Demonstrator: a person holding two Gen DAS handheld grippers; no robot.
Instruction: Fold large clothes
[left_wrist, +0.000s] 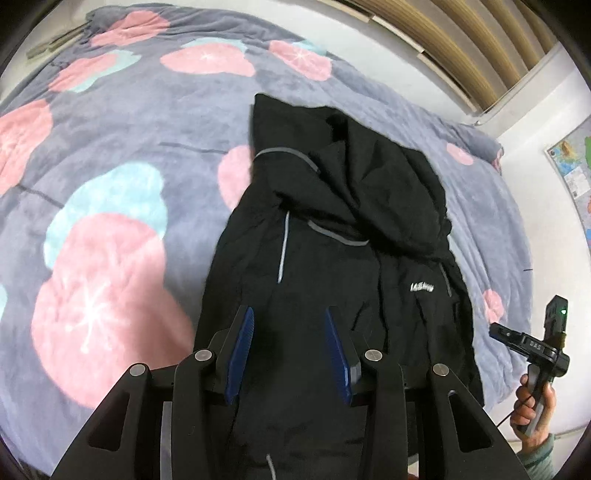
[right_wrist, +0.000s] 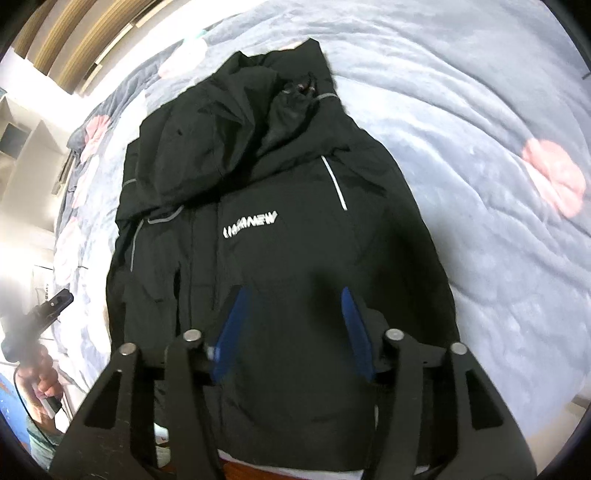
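Beyond the tips of both pairs of tongs, a large black hooded jacket (left_wrist: 332, 229) of thin crinkled fabric is lying spread on a grey-lilac plush blanket (left_wrist: 122, 140) printed with pink and pale turquoise blobs. The left tongs (left_wrist: 289, 317), black-framed with blue pads, are hanging over the jacket's lower part with their jaws standing apart; nothing is sitting between the pads, and only dark cloth is showing below them. The right tongs (right_wrist: 295, 299), of the same build, are likewise hovering over the garment's lower front with jaws parted and gripping nothing. Whether either pair is brushing the fabric cannot be told.

Ahead of the right tongs, white lettering (right_wrist: 249, 226) is running across the jacket's chest, with a white stripe (right_wrist: 338, 184) curving just to its right and the crumpled hood (right_wrist: 236, 122) lying farther on. From the left tongs, the same hood is bunching ahead and to the right, and a pale stripe (left_wrist: 283, 251) is running straight ahead of the pads.

Off to the right of the left tongs, a person's hand (left_wrist: 535, 406) is holding the other tool's grip; a wooden slatted headboard (left_wrist: 461, 48) is standing far beyond.
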